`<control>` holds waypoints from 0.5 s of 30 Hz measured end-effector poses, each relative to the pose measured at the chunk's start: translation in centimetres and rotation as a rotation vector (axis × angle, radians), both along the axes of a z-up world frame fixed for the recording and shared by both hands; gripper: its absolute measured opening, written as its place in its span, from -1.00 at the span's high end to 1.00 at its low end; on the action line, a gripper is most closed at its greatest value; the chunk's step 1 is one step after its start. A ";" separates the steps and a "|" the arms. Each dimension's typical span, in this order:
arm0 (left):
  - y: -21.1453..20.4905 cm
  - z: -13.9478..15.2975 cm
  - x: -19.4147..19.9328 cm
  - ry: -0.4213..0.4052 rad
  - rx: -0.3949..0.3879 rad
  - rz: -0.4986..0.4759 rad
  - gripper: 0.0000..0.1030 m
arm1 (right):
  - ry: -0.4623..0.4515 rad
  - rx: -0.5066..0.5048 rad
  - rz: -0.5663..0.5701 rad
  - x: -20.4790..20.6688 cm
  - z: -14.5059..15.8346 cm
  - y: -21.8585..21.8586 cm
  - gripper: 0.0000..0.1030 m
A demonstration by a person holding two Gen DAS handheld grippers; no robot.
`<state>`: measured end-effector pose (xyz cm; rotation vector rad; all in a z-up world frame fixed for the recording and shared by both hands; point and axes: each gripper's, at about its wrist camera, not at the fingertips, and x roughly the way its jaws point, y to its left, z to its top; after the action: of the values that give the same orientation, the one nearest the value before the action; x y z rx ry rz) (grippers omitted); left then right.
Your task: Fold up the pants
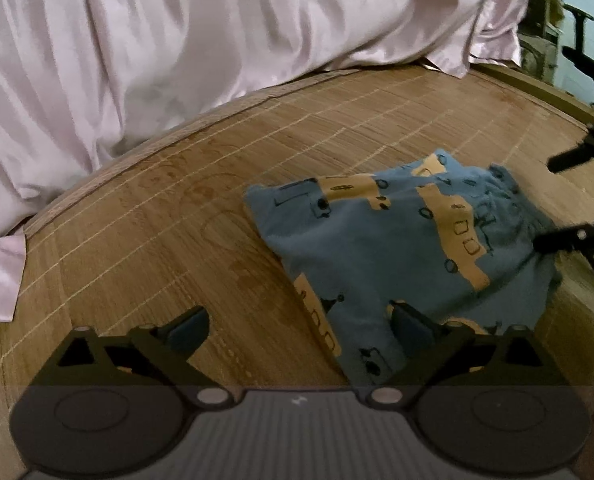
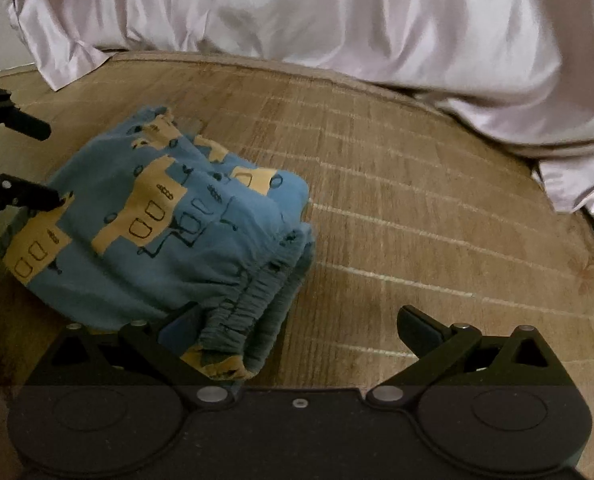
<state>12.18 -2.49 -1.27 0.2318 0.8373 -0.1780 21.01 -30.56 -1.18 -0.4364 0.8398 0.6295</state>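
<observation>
The blue pants [image 1: 401, 240] with yellow shapes lie folded into a compact bundle on the bamboo mat [image 1: 177, 208]. In the right wrist view the pants [image 2: 169, 232] show their gathered waistband at the near edge. My left gripper [image 1: 301, 328] is open, its right finger [image 1: 409, 324] resting over the bundle's near edge. My right gripper [image 2: 301, 328] is open, its left finger [image 2: 181, 328] beside the waistband. The right gripper also shows in the left wrist view [image 1: 549, 204], open at the bundle's right side. The left gripper shows in the right wrist view [image 2: 45, 164], open at the bundle's left side.
A crumpled pale pink satin sheet [image 1: 177, 48] is heaped along the far side of the mat and shows in the right wrist view [image 2: 377, 20]. An office chair [image 1: 589, 56] stands beyond the mat's far right edge.
</observation>
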 end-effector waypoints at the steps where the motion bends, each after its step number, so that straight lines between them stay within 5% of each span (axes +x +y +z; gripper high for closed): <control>1: 0.0 0.1 -0.1 0.004 -0.002 -0.003 -0.94 | -0.012 0.002 0.000 -0.1 0.1 0.0 -0.99; 15: -0.7 0.3 -1.8 0.093 -0.076 0.027 -0.95 | 0.001 -0.019 0.006 -0.2 -0.1 0.2 -0.99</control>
<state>10.37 -3.20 -1.00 0.1414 0.9238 -0.1962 20.83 -30.36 -1.24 -0.4555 0.8463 0.6274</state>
